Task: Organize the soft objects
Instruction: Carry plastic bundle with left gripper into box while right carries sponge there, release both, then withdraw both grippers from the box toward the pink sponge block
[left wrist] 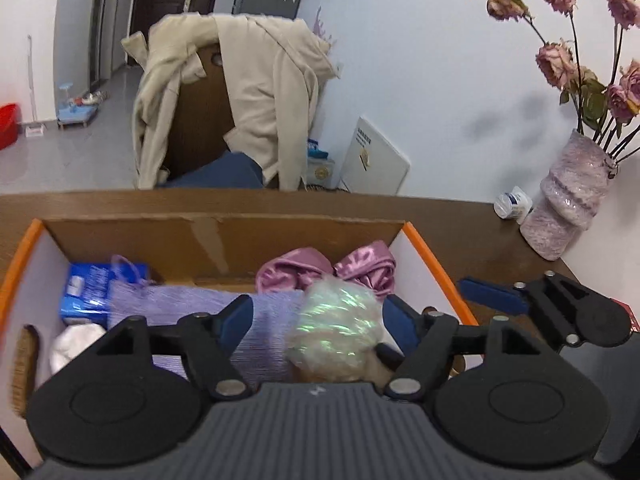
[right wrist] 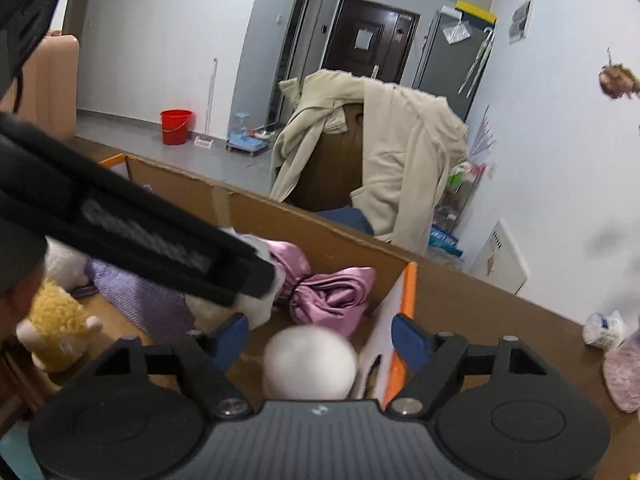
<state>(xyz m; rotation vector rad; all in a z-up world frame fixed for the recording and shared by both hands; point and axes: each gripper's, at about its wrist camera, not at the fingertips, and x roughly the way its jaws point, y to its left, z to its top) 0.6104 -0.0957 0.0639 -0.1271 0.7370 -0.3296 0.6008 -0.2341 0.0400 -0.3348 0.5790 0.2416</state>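
Two wrist views over an open cardboard box with orange-edged white side walls point(left wrist: 424, 240), standing on a brown wooden table point(left wrist: 460, 220), at a late point in sorting soft objects. The left gripper point(left wrist: 320, 312) hangs over the box with its blue-padded jaws spread wide; a pale, iridescent, fluffy ball point(left wrist: 336, 324) sits blurred in the gap between them, apparently clear of both pads, so it is judged released rather than gripped. The right gripper point(right wrist: 322, 334), seen from its own camera, is likewise wide open above the box's right end, with a plain white soft ball point(right wrist: 310, 362) between the jaws and neither pad visibly pressing on it; whether the ball rests on the box floor cannot be told. Already inside the box: a crumpled pink satin cloth point(left wrist: 324, 270) against the far wall, a lilac ribbed knitted cloth point(left wrist: 200, 300) across the middle, a blue plastic tissue pack point(left wrist: 86, 290) at the left, a white round soft item point(left wrist: 74, 346) beside it, and, in the right view, a yellow woolly plush toy point(right wrist: 60, 326) near the left end. As judged, most of the gathering is done: both balls are at or in the box. No further soft object shows on the visible table, which carries only a pink textured vase of dried roses point(left wrist: 568, 200) and a small white bottle point(left wrist: 512, 202); what remains outside the views is unknown.
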